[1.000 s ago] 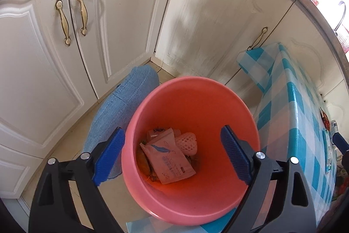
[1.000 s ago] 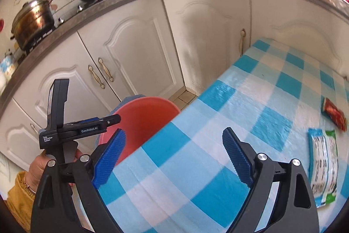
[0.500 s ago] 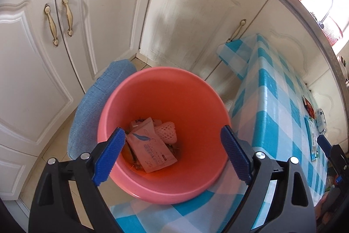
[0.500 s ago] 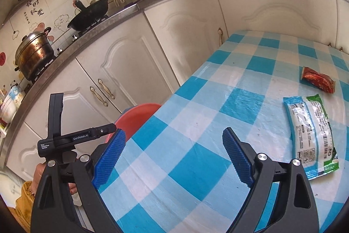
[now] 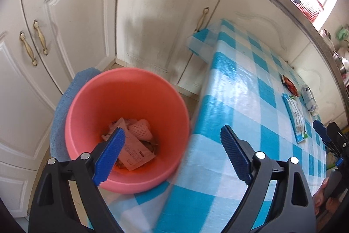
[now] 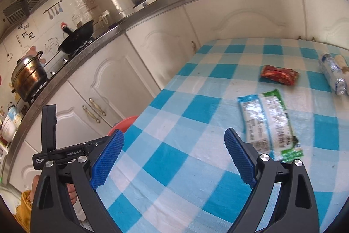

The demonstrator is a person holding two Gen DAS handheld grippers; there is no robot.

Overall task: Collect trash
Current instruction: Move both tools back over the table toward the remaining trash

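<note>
A pink bucket stands on the floor beside the table, with wrappers and a white foam net at its bottom. My left gripper hangs open over the bucket's right rim and the table edge, holding nothing. On the blue-checked tablecloth lie a long blue and green wrapper, a red wrapper and a crumpled clear bottle. My right gripper is open above the cloth, left of the long wrapper, with nothing between its fingers.
White cabinet doors with brass handles run behind the bucket. A blue cloth lies at the bucket's left. The counter above carries a wok, pots and a kettle. A person's hand holds the left gripper's body.
Both grippers have swung to the right. The bucket has slid left in the left wrist view and more table shows. The right wrist view now shows the bottle and all three pieces of trash.
</note>
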